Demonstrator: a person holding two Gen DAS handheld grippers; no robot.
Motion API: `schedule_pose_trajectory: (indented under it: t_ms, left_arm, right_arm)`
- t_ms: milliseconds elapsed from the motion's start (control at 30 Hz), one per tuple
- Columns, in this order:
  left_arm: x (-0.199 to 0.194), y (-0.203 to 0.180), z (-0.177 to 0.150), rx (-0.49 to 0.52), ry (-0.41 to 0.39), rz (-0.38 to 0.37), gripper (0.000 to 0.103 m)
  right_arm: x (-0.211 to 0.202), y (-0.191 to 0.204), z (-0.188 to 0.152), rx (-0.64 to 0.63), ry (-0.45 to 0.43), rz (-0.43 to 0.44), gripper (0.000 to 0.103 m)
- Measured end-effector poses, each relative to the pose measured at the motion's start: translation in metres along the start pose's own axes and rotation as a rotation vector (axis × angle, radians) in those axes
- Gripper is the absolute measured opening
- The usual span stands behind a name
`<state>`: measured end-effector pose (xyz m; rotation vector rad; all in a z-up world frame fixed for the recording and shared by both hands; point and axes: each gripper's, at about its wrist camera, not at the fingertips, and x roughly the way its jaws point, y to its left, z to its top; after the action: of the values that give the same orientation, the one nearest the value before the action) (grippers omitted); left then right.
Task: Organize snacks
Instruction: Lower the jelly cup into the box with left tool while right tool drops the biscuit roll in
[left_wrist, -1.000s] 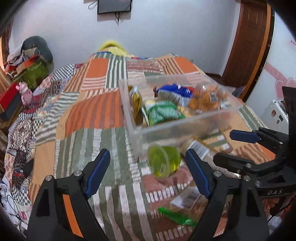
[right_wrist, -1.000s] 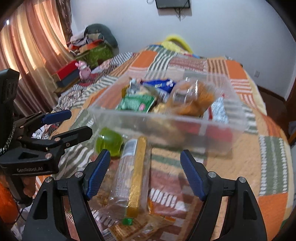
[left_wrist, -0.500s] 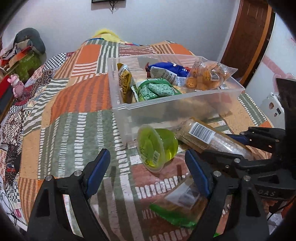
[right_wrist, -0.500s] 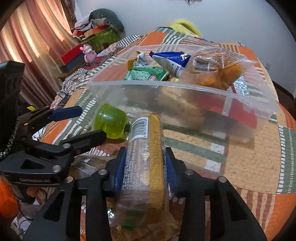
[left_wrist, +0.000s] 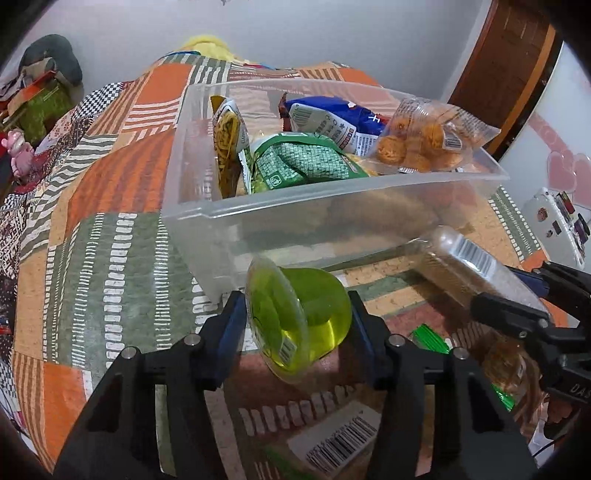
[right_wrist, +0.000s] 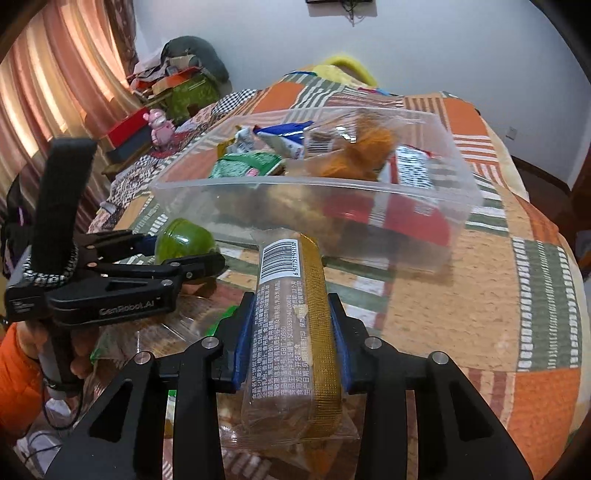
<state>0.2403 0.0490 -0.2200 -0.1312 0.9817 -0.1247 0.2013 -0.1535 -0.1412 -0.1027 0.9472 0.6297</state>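
A green jelly cup (left_wrist: 306, 317) lies on its side just in front of the clear plastic bin (left_wrist: 295, 210). My left gripper (left_wrist: 295, 321) is closing around the cup, and both blue pads touch its sides. The right wrist view shows the same cup (right_wrist: 184, 240) in the left gripper (right_wrist: 181, 254). My right gripper (right_wrist: 291, 332) is shut on a long clear biscuit pack (right_wrist: 291, 295) with a gold strip and a barcode. The pack points at the bin (right_wrist: 369, 182), which holds several snack bags. From the left wrist, the pack (left_wrist: 461, 258) and the right gripper (left_wrist: 517, 291) appear at the right.
Loose packets lie under the grippers: one with a barcode (left_wrist: 336, 439) and a green wrapper (left_wrist: 430, 336). All rests on a patchwork quilt (left_wrist: 110, 258) on a bed. A hand with an orange sleeve (right_wrist: 22, 354) holds the left gripper. A pink toy (right_wrist: 160, 125) stands far left.
My left gripper came down around the jelly cup and its jaws narrowed onto it. My right gripper closed on the biscuit pack, which was lying loose between its open jaws.
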Motion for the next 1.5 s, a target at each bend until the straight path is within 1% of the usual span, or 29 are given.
schedule_pose_trajectory:
  t_ms: [200, 267, 300, 333, 433, 533, 767, 900, 1100, 1300, 1500]
  left_arm:
    - [-0.014, -0.002, -0.008, 0.006, -0.017, 0.006, 0.053]
    - [-0.023, -0.003, -0.010, 0.009, -0.026, 0.004, 0.040]
    - [-0.027, -0.004, -0.010, 0.013, -0.033, 0.013, 0.040]
    - [-0.032, -0.005, -0.011, 0.020, -0.043, 0.021, 0.040]
    - [-0.044, -0.007, -0.012, 0.020, -0.056, 0.007, 0.040]
    - [-0.055, -0.011, -0.014, 0.031, -0.080, 0.018, 0.039]
    - [-0.090, -0.022, -0.008, 0.056, -0.154, 0.006, 0.039]
    - [-0.107, -0.022, 0.007, 0.060, -0.206, -0.011, 0.039]
    - [-0.114, -0.023, 0.032, 0.047, -0.257, -0.023, 0.039]
    - [-0.106, -0.023, 0.059, 0.058, -0.275, -0.018, 0.039]
    - [-0.090, -0.019, 0.083, 0.060, -0.280, -0.016, 0.039]
  right_arm:
    - [-0.012, -0.005, -0.006, 0.019, -0.020, -0.010, 0.034]
    - [-0.017, -0.006, -0.007, 0.026, -0.031, -0.015, 0.034]
    - [-0.019, -0.007, -0.008, 0.030, -0.037, -0.016, 0.034]
    - [-0.021, -0.007, -0.008, 0.032, -0.041, -0.018, 0.034]
    - [-0.029, -0.007, -0.007, 0.039, -0.064, -0.020, 0.034]
    - [-0.038, -0.007, -0.005, 0.039, -0.087, -0.020, 0.034]
    - [-0.059, -0.009, 0.006, 0.031, -0.150, -0.041, 0.034]
    - [-0.067, -0.013, 0.013, 0.032, -0.189, -0.052, 0.034]
    - [-0.071, -0.020, 0.032, 0.045, -0.239, -0.069, 0.034]
    - [-0.063, -0.030, 0.056, 0.051, -0.269, -0.095, 0.034]
    - [-0.042, -0.037, 0.077, 0.053, -0.261, -0.114, 0.034]
